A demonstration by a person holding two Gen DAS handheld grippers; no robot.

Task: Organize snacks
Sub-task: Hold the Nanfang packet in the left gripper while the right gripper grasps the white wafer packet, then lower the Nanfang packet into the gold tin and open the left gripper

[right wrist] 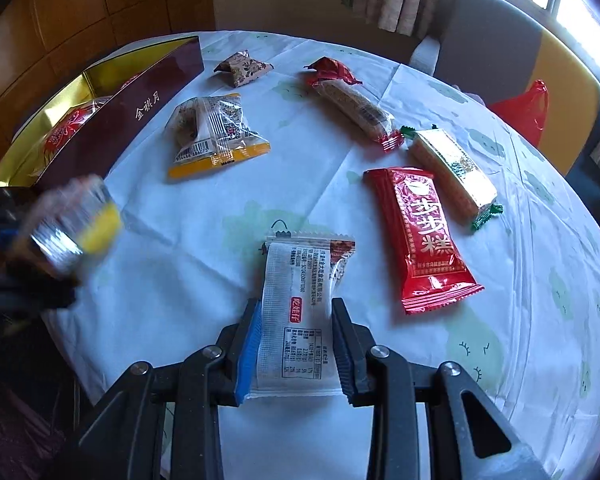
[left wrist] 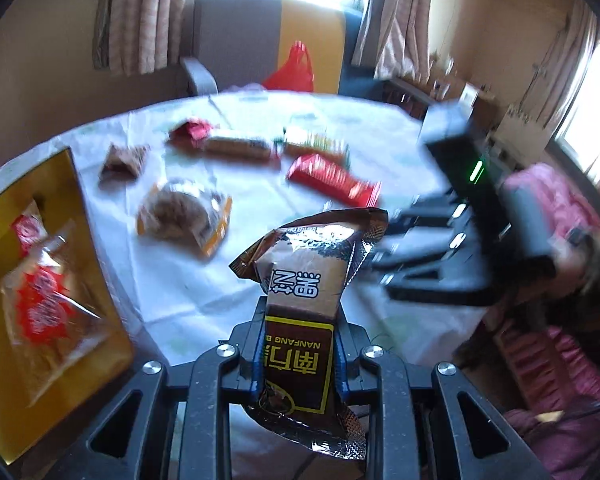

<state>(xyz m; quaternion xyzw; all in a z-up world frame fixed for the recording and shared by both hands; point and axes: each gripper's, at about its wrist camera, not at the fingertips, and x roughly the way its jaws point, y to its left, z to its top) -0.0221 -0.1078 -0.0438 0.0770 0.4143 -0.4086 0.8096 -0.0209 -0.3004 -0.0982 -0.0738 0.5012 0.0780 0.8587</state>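
- Brown foil packet [left wrist: 300,316] with the yellow-framed label sits pinched between your left gripper [left wrist: 298,344] fingers, jaws closed tight on its middle, packet sticking up and forward, lifted off the bench [left wrist: 172,280].
- White packet [right wrist: 300,316] with small printed text is clamped in your right gripper [right wrist: 296,344], jaws closed on its sides, crimped top edge pointing away from you, over the near part of the white cloth.
- Gold-lined box [right wrist: 60,120] with maroon wall stands at the left edge of the bench; a red-and-clear wrapped snack [left wrist: 40,300] lies inside it.
- From the right wrist view your left gripper shows as a blur at far left, just beside the box's near end.
- Loose on the bench: clear bag with orange strip [right wrist: 212,136] near the box, small brown patterned packet [right wrist: 242,67] behind it, long bar with red ends [right wrist: 352,100] mid-far.
- Gold bar with green ends [right wrist: 454,172] lies right of centre, red packet with gold characters [right wrist: 424,236] just beside it on the near side, close but I can't tell if touching.
- Red plastic bag [right wrist: 528,108] sits on the chair [right wrist: 500,32] beyond the bench's far edge.
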